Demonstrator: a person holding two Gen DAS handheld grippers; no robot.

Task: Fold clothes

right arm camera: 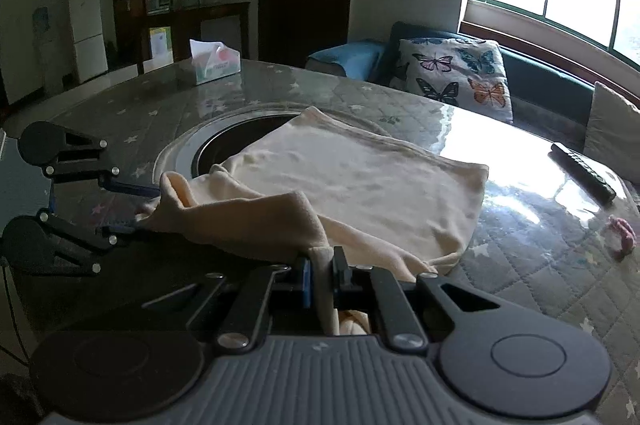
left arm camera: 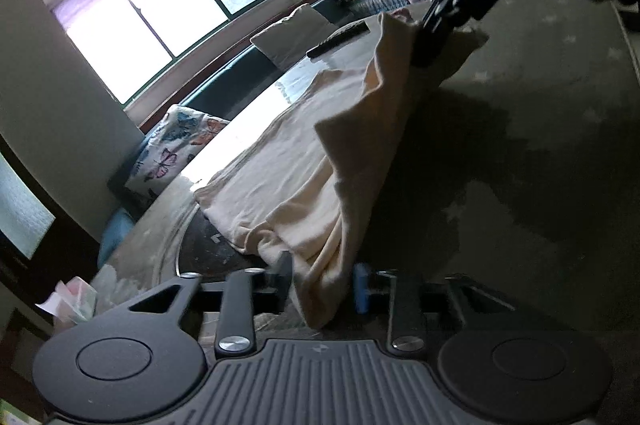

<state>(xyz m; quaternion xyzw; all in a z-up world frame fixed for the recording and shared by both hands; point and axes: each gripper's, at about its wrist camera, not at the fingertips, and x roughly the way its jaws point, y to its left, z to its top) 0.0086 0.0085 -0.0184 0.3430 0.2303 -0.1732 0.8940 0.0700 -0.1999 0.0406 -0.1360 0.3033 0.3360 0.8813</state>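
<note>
A cream garment (right arm camera: 360, 185) lies on the quilted table, its far part flat and its near edge lifted. My right gripper (right arm camera: 322, 277) is shut on the garment's near edge, cloth bunched between its jaws. My left gripper (right arm camera: 140, 205) shows at the left of the right wrist view, shut on another corner of the same edge. In the left wrist view the left gripper (left arm camera: 322, 285) clamps the cream garment (left arm camera: 304, 161), and the right gripper (left arm camera: 436, 25) holds the far raised corner, so the cloth hangs stretched between them.
A tissue box (right arm camera: 214, 61) stands at the table's far side. A black remote (right arm camera: 582, 171) and a small pink item (right arm camera: 622, 239) lie at the right. A round recess (right arm camera: 224, 149) sits in the table (right arm camera: 520, 265) under the garment. A sofa with a butterfly cushion (right arm camera: 456, 73) runs below the window.
</note>
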